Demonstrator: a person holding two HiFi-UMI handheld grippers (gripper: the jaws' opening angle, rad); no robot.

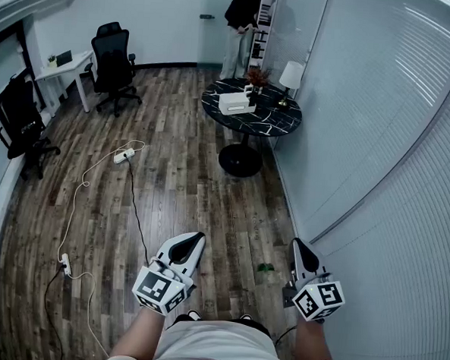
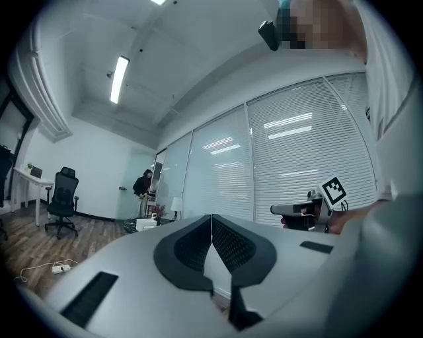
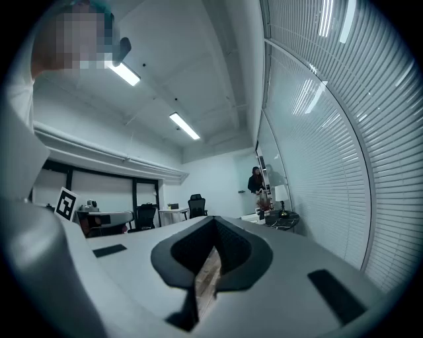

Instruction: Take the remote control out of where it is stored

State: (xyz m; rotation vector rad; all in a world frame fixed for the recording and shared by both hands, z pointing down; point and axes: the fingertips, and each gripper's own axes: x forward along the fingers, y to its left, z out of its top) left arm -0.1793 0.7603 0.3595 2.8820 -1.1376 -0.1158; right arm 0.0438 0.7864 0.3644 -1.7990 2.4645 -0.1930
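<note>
Facing table (image 1: 280, 122): left tongs (image 1: 197, 238), right tongs (image 1: 298, 245)

Round black marble table (image 1: 253, 118) upper centre, with a white-shade lamp (image 1: 291, 75) and a small plant (image 1: 255, 77) on it. Person (image 1: 239, 20) stands past it at top of frame. Black office chair (image 1: 113, 63) beside white desk (image 1: 64, 68), upper left; second chair (image 1: 22, 121) at left edge. White power strip (image 1: 123, 156) with cable on wood floor (image 1: 179, 188), another strip (image 1: 65, 264) lower left. Blinds (image 1: 396, 117) fill the right side.
</note>
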